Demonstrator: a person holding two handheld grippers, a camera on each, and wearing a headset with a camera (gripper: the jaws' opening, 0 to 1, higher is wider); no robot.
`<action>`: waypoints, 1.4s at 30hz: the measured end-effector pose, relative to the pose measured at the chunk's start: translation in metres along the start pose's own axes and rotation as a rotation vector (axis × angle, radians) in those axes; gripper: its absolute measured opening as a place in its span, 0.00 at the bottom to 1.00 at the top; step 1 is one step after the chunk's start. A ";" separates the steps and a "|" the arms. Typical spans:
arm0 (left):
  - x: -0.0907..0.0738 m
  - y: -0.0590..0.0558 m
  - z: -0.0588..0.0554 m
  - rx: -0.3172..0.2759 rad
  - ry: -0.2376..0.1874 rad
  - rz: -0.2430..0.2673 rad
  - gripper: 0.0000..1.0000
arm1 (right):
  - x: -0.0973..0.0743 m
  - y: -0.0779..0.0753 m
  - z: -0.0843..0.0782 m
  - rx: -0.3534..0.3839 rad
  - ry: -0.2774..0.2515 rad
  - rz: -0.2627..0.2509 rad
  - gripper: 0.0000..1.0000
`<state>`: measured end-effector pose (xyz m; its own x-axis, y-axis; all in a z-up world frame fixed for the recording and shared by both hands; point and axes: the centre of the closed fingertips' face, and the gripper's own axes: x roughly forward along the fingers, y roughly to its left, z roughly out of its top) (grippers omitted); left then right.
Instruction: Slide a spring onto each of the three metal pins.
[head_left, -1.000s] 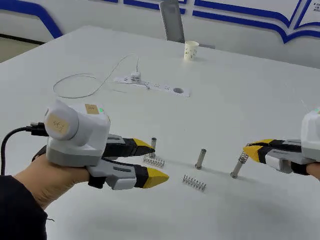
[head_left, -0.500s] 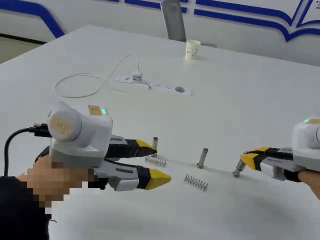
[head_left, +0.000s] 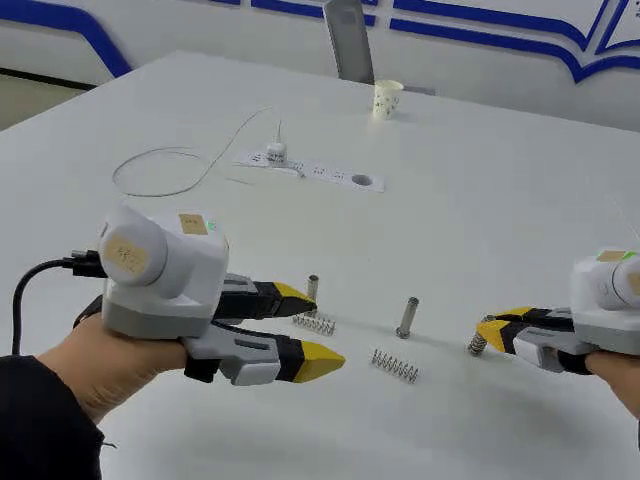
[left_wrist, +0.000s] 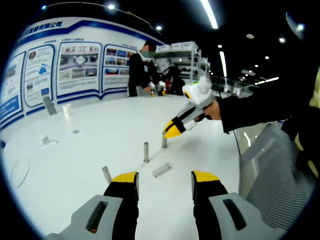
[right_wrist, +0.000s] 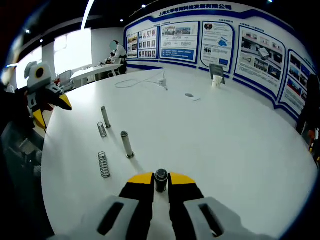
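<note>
Right gripper (right_wrist: 161, 179) is clenched on the spring (head_left: 477, 344). That spring is already over the pin (right_wrist: 161, 174), and the pin's dark top pokes up right between the two yellow tips.

Ahead and to the left of those tips is the middle pin (right_wrist: 126, 144), standing bare. A loose spring (right_wrist: 104, 164) lies flat just left of it. Further out the same way is the far pin (right_wrist: 105, 116), also bare. The second loose spring (right_wrist: 102, 129) is on the table (head_left: 480, 210) just this side of it.

Left gripper (left_wrist: 165, 176) is released, with its jaws spread wide and nothing between them. It hangs just above the table. In the left gripper view the loose spring sits a little ahead, roughly in line with the gap. The middle pin is beyond it, and the right gripper is out at the end of the row. The far pin is close by the left-hand tip.

In the head view the second loose spring lies right under the tip of the left gripper's far jaw. I can't tell if they touch.

Well past both grippers there's a power strip (head_left: 310, 172) with a thin cable (head_left: 180, 165), and a cup (head_left: 387, 98) further back.
</note>
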<state>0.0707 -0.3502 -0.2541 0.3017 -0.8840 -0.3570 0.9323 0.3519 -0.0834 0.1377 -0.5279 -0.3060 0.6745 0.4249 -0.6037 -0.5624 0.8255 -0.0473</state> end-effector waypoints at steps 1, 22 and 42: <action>0.000 0.000 0.000 0.000 0.000 0.000 0.43 | 0.000 0.000 -0.001 -0.002 0.003 -0.001 0.12; 0.002 -0.005 0.000 0.016 0.004 -0.014 0.43 | -0.016 0.024 -0.013 -0.036 0.028 0.012 0.18; 0.002 -0.009 0.000 0.025 0.012 -0.024 0.42 | 0.012 0.091 -0.010 -0.153 0.045 0.216 0.17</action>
<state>0.0628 -0.3555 -0.2545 0.2767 -0.8885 -0.3660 0.9441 0.3225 -0.0691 0.0902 -0.4518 -0.3253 0.5115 0.5653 -0.6472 -0.7587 0.6506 -0.0313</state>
